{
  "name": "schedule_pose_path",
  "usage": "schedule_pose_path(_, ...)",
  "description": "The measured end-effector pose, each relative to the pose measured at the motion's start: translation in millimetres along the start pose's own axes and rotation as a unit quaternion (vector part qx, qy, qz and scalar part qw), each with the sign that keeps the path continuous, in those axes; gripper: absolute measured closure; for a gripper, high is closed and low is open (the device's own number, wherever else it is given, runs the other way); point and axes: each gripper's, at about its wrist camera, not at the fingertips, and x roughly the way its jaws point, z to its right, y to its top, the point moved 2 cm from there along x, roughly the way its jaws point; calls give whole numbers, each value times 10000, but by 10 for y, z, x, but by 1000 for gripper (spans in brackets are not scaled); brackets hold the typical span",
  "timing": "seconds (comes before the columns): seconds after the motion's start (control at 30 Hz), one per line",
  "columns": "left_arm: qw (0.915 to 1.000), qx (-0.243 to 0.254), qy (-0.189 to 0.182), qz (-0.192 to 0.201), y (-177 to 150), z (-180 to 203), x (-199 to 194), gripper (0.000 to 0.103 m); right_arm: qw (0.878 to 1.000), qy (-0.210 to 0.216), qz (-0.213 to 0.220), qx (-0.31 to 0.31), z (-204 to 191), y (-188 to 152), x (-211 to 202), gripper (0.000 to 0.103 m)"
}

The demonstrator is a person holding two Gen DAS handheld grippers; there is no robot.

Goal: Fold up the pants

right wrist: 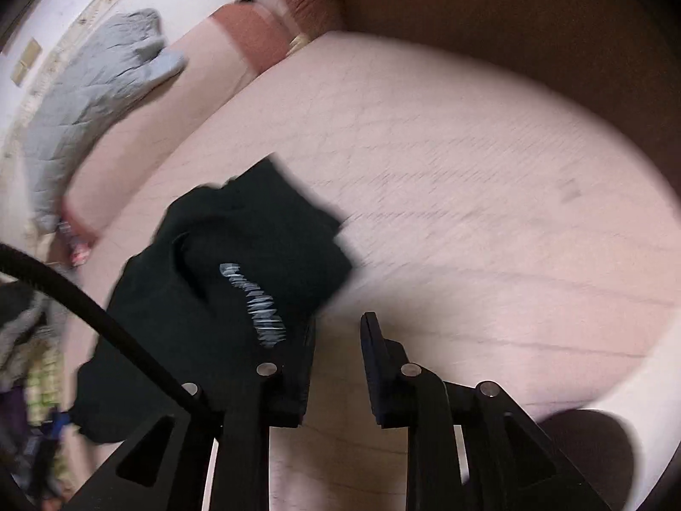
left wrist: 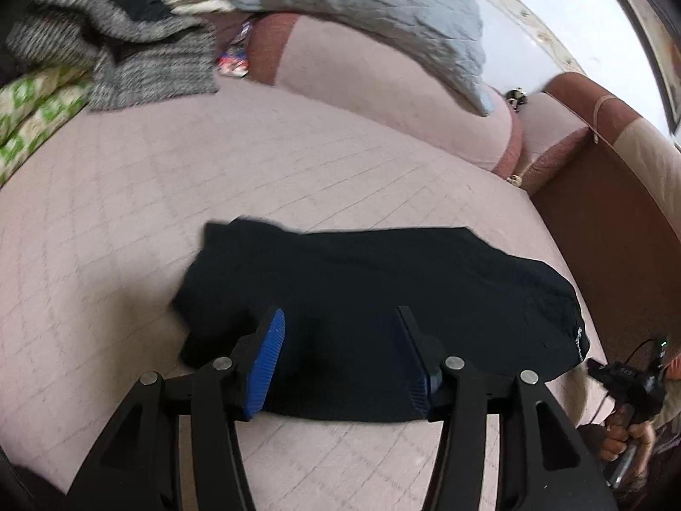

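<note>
The black pants (left wrist: 383, 298) lie folded into a compact bundle on the pink quilted sofa seat (left wrist: 127, 213). My left gripper (left wrist: 340, 319) is open and empty, its blue-padded fingers (left wrist: 268, 353) hovering just over the near edge of the pants. In the right wrist view the pants (right wrist: 238, 264) lie to the left with white lettering (right wrist: 255, 302) showing. My right gripper (right wrist: 338, 328) is open and empty, just right of the pants' near corner, over bare seat. The right gripper and the hand holding it also show in the left wrist view (left wrist: 625, 383).
A grey quilted pillow (left wrist: 383, 12) leans on the sofa back. A grey knit garment (left wrist: 119, 55) and a green patterned cloth (left wrist: 34, 110) lie at the far left. The brown sofa armrest (left wrist: 617, 230) bounds the seat on the right. A black cable (right wrist: 85, 306) crosses the right wrist view.
</note>
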Motion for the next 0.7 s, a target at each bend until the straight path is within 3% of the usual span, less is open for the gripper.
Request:
schedule_pose_path(0.1,9997,205,81,117,32,69,149,42,9973,-260,596,-341,-178,146,-292,76)
schedule_pose_path(0.2,10000,49,6,-80,-18,7,281,42,9927,197,712,-949,-679,309,-315,76)
schedule_pose_path(0.3,9996,-5,-70,-260,-175,-70,333,44,9816,934,365,-1626,-1304,359,-33,76)
schedule_pose_path(0.37,9993,-11,24,-368,-309,-168,341,55,9699,1235,79,-2097,-1750,391,302,76)
schedule_pose_path(0.43,9995,-14,-27,-303,-405,-258,303,66,9620,1309,-169,-2390,-2086,435,655,76)
schedule_pose_path(0.5,9997,16,-137,-178,-466,-320,240,69,9555,1364,-468,-2571,-2428,506,1059,76)
schedule_pose_path(0.7,9996,58,-259,9,-512,-332,247,69,9380,902,-794,-3252,-3031,490,1788,72)
